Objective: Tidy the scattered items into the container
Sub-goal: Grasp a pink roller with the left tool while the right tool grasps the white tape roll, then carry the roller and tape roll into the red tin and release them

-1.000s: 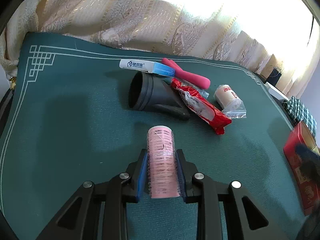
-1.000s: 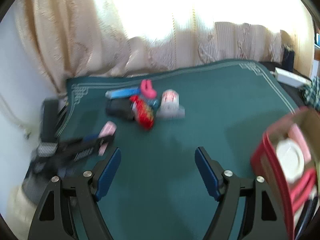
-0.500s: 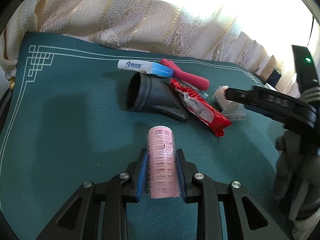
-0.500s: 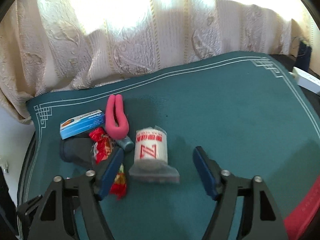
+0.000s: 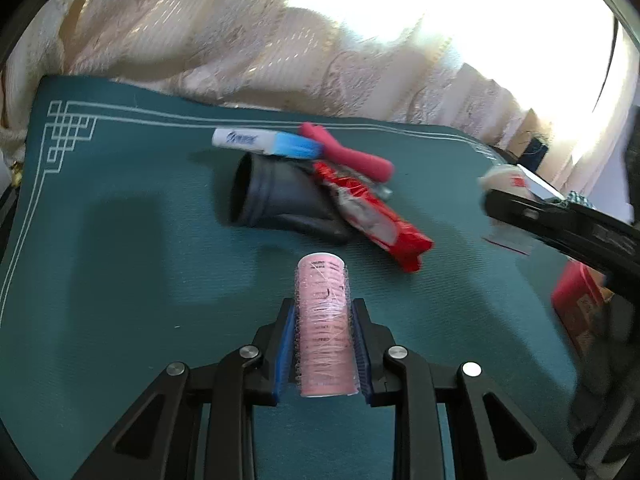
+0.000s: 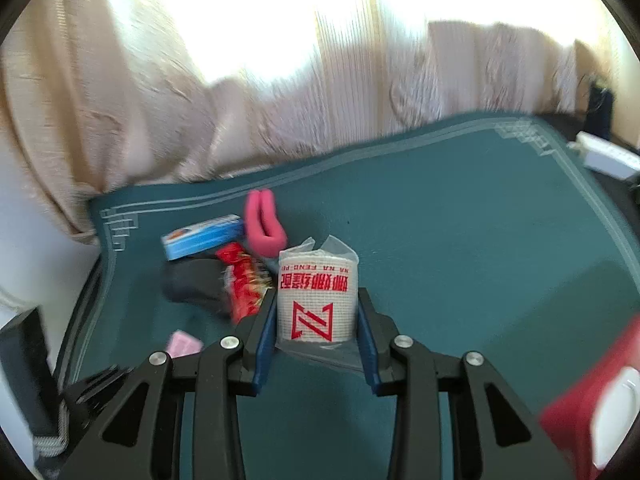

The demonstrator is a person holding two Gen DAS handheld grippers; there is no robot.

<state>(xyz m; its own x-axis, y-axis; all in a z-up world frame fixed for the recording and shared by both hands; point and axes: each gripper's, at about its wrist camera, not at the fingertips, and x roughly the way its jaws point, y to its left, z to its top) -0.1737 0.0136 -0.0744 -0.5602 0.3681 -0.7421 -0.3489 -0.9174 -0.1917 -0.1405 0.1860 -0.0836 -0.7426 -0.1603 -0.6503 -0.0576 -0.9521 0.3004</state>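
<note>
My left gripper (image 5: 323,312) is shut on a pink hair roller (image 5: 323,320) and holds it above the green mat (image 5: 120,260). My right gripper (image 6: 317,304) is shut on a white bandage roll in a clear bag (image 6: 316,300), lifted off the mat; the roll also shows in the left wrist view (image 5: 505,178). On the mat lie a black funnel-shaped nozzle (image 5: 276,204), a red snack packet (image 5: 376,220), a pink clip (image 5: 348,156) and a blue-white box (image 5: 264,143). The red container (image 6: 592,400) is at the right.
Cream curtains (image 5: 240,40) hang behind the mat's far edge. A white power strip (image 6: 608,158) lies off the mat's right corner. The container's red wall also shows in the left wrist view (image 5: 576,304).
My right gripper moved in on the bandage roll, shut on it and lifted it to the right. My left gripper held the roller nearly still.
</note>
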